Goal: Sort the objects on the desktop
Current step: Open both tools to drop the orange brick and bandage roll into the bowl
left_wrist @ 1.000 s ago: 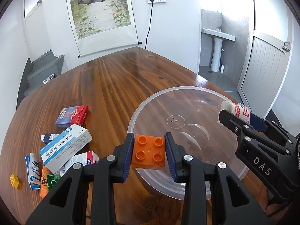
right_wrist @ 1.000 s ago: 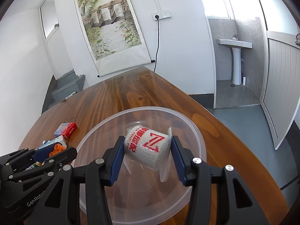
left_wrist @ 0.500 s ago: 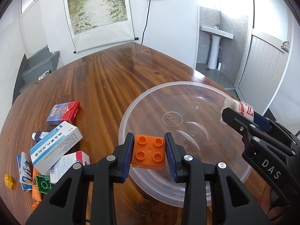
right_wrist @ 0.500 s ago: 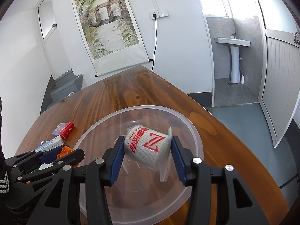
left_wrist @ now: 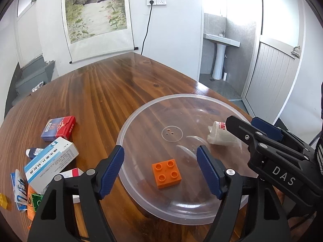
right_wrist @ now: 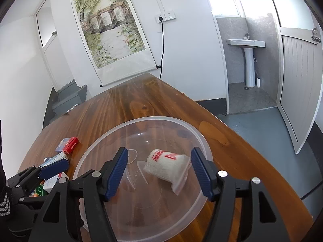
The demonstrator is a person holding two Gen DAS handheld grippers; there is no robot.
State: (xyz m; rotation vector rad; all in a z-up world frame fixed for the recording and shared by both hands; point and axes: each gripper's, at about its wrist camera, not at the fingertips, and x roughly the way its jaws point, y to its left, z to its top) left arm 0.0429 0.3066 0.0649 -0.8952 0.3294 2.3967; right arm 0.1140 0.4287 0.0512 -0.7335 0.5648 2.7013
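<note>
A clear plastic bowl (left_wrist: 129, 121) stands on the wooden table. An orange four-stud brick (left_wrist: 166, 173) lies loose on its bottom, just below my left gripper (left_wrist: 160, 157), whose jaws are opening wide with neither pad touching the brick. A white roll with red print in a clear wrapper (right_wrist: 167, 167) lies tilted inside the bowl (right_wrist: 206, 147). My right gripper (right_wrist: 159, 157) hovers over it with its jaws opening and both pads apart from the roll. In the left wrist view the roll (left_wrist: 220, 135) sits by the right gripper (left_wrist: 242, 122).
Left of the bowl lie a red and blue card box (left_wrist: 58, 128), a white and blue medicine box (left_wrist: 50, 161), a small bottle (left_wrist: 33, 152), a sachet (left_wrist: 19, 189), a green brick (left_wrist: 37, 200) and a yellow brick (left_wrist: 3, 200). The table's edge runs close on the right.
Both grippers have opened. The orange brick dropped from the left jaws into the bowl. The white roll dropped from the right jaws into the bowl.
</note>
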